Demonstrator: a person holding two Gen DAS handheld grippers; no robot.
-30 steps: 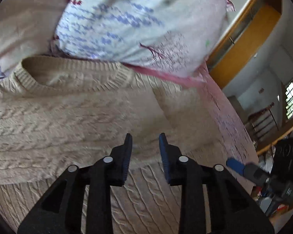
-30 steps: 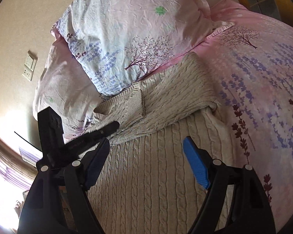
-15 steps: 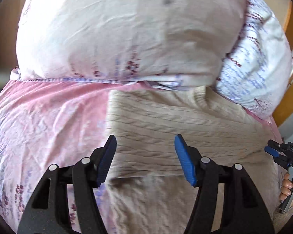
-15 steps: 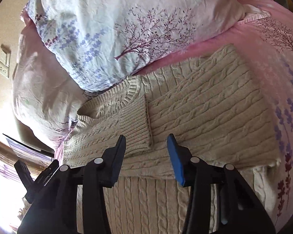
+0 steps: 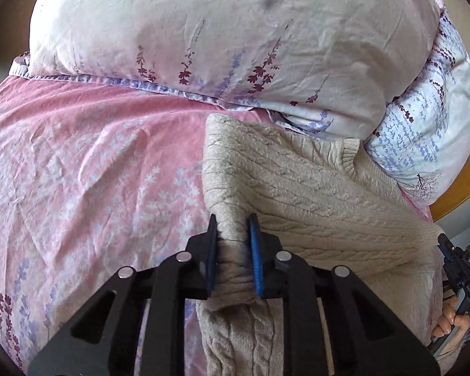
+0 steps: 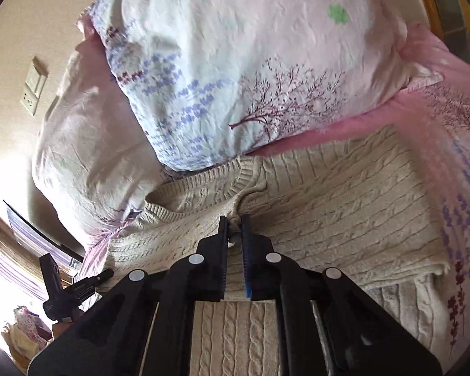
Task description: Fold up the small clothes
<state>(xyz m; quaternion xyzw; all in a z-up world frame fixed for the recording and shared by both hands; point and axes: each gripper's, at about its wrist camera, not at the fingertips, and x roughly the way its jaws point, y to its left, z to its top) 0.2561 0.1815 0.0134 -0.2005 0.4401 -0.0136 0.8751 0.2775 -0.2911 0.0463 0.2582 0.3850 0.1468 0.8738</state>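
A beige cable-knit sweater (image 5: 313, 194) lies on a pink flowered bedsheet (image 5: 94, 172), its sleeves folded across the chest and its neck toward the pillows. My left gripper (image 5: 233, 222) is shut on a bunched fold at the sweater's left edge. In the right wrist view the sweater (image 6: 344, 200) fills the middle, and my right gripper (image 6: 234, 221) is shut on a pinch of knit at the folded sleeve cuff just below the collar (image 6: 203, 181).
Two large flowered pillows (image 5: 235, 37) (image 6: 250, 72) press against the sweater's top edge. A wooden bed frame (image 5: 463, 185) runs along the right. The right gripper also shows at the left wrist view's right edge (image 5: 460, 269). A wall switch (image 6: 34, 87) sits at left.
Both grippers were open above the sweater half a second ago. Both have since come down and closed on the knit, the left on the side edge, the right near the collar.
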